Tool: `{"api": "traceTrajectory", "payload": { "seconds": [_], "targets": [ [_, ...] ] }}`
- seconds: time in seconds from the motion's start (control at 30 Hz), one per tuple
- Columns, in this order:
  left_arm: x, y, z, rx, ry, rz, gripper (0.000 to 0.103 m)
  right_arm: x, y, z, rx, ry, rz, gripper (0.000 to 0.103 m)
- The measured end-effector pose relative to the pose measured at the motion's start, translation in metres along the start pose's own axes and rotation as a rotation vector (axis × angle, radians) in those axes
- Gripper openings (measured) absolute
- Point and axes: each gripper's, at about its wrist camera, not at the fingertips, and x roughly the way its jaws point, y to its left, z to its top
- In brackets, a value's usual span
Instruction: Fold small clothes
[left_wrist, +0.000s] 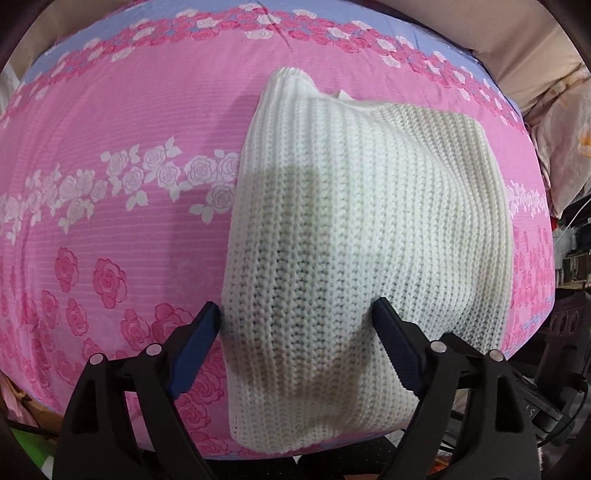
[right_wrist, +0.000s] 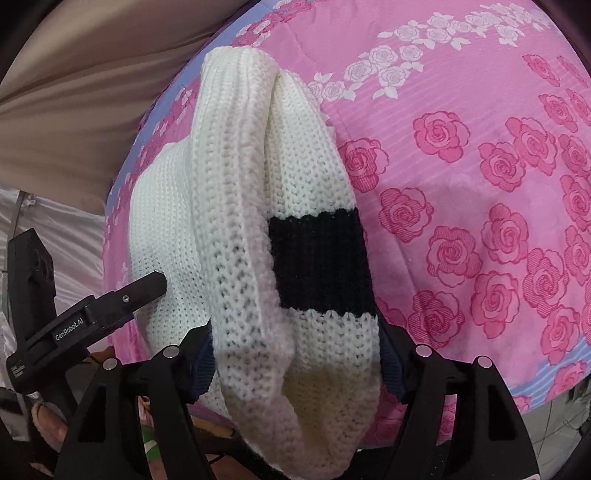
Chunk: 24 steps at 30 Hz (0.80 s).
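Knitted sweater (left_wrist: 369, 229) — white, chunky rib — lies partly folded on a pink bedspread (left_wrist: 110, 240) printed with pink and white roses; a lilac band runs along the bedspread's far edge.

Left wrist view: the left gripper (left_wrist: 295, 319) stands wide apart over the near part of the sweater. Its two blue-padded fingers (left_wrist: 199, 339) straddle the knit: the left-hand one sits just off the garment's left edge over the bedspread, the right-hand one presses against the knit surface. Nothing is pinched between them. A grey shadow falls across the middle of the garment.

Right wrist view: the right gripper (right_wrist: 295, 363) has its fingers spread well apart, and a thick, bunched fold of the sweater (right_wrist: 240, 206) fills the gap between them. This fold carries a black band (right_wrist: 319, 260) across one layer and droops down between the fingers towards the camera. The blue pads (right_wrist: 393, 369) touch the knit on both sides — whether they truly clamp it or merely bracket it cannot be told. At the left of this view the left gripper's finger (right_wrist: 144, 288) touches the sweater's flat lower layer. A beige cloth (right_wrist: 74, 92) lies beyond the bedspread's edge.
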Motion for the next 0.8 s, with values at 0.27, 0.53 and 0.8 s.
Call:
{"api": "traceTrajectory", "payload": {
  "seconds": [0.27,0.53,0.8],
  "targets": [
    [0.031,0.034,0.004,-0.171,0.079,-0.201,0.098,0.013,0.004,0.010,-0.001,-0.008,0.052,0.086],
    [0.027,0.024,0.006,-0.138,0.018,-0.234,0.091,0.020,0.002,0.023,0.071,-0.021,0.182,0.065],
    [-0.007,0.000,0.018,-0.078,0.014,-0.222,0.047,0.000,0.038,0.035,-0.014,-0.062,0.188,0.044]
  ]
}}
